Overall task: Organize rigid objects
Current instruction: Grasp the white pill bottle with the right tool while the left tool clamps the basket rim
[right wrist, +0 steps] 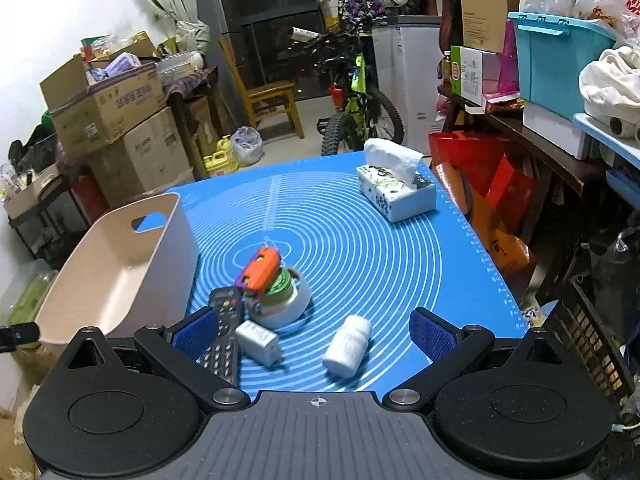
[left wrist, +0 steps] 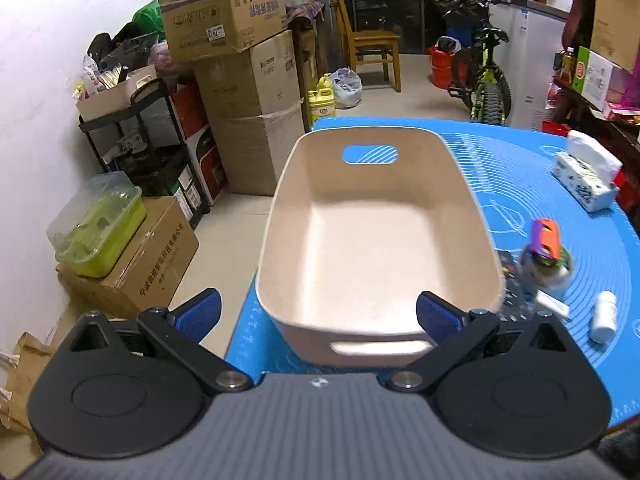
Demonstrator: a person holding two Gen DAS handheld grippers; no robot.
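Bin [right wrist: 120,264] left of remote [right wrist: 222,332], charger [right wrist: 258,342], bottle [right wrist: 347,346].

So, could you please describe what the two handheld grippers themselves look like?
Both look identical: the left gripper and right gripper each have a grey ribbed body with a small crosshair mark, two black round discs, black link arms with silver pivot screws, and blue textured finger pads. No cables or sleeves show.

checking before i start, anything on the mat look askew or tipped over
Yes. The white bottle lies on its side on the blue mat, and the orange and purple block sits tilted on the tape roll. The beige bin stands upright, empty.
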